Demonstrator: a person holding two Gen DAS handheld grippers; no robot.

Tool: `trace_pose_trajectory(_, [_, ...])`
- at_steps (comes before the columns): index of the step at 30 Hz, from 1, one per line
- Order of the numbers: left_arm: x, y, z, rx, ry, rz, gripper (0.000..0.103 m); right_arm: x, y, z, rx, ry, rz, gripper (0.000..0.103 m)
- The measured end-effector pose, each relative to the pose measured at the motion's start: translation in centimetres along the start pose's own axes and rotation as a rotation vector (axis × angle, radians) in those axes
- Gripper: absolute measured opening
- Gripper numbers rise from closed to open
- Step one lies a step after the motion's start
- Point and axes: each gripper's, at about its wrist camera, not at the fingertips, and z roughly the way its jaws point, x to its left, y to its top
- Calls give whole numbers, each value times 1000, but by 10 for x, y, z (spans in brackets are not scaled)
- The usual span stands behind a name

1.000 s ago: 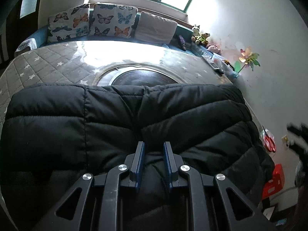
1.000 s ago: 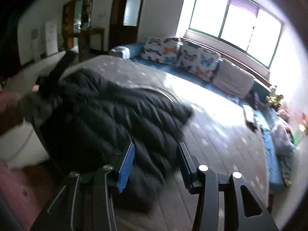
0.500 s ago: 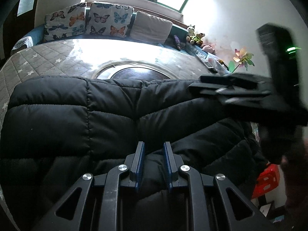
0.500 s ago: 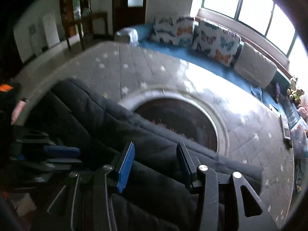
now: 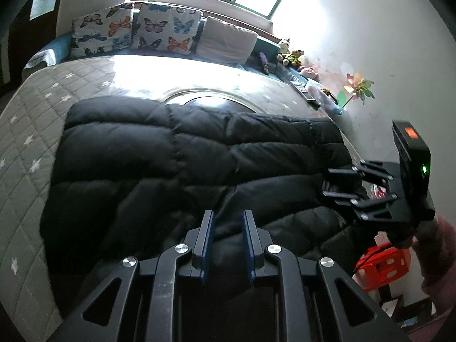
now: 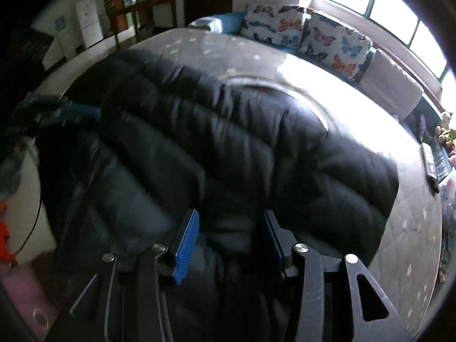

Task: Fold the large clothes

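Note:
A black puffer jacket (image 5: 199, 156) lies spread across a grey quilted bed cover with white stars (image 5: 28, 142). My left gripper (image 5: 226, 222) sits at the jacket's near edge. Its jaws stand narrow, with a fold of the dark fabric running up between the pads. The right wrist view shows that gripper (image 6: 85, 111) at the jacket's (image 6: 256, 142) left edge. My right gripper (image 6: 228, 225) hangs open low over the jacket, a puffy ridge lying between its fingers. In the left wrist view the right gripper (image 5: 327, 182) points in at the jacket's right side.
Butterfly pillows (image 5: 159, 31) and a beige pillow (image 5: 225, 40) line the head of the bed. Soft toys (image 5: 287, 52), remotes (image 5: 302, 88) and a pinwheel (image 5: 356, 88) sit by the right wall. An orange stool (image 5: 382, 262) stands on the floor near a pink sleeve (image 5: 439, 256).
The right gripper came down from high over the bed to the jacket's right side, still open. The left gripper drew back, and more of the bed cover shows beyond the jacket.

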Motion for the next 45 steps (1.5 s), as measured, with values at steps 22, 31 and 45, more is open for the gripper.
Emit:
trace_pose_trajectory(22, [47,17,-46,-78,12,-112,22,25,-47,1,-60,7,40,50])
trace_pose_trajectory(31, [105,44,-10,-81,160,-162,22,23,-52,0,-71,23,31,50])
trace_pose_trajectory(45, [90,35,2,-112,193,-112,22,-27,2,-45,-191,-33,73,50])
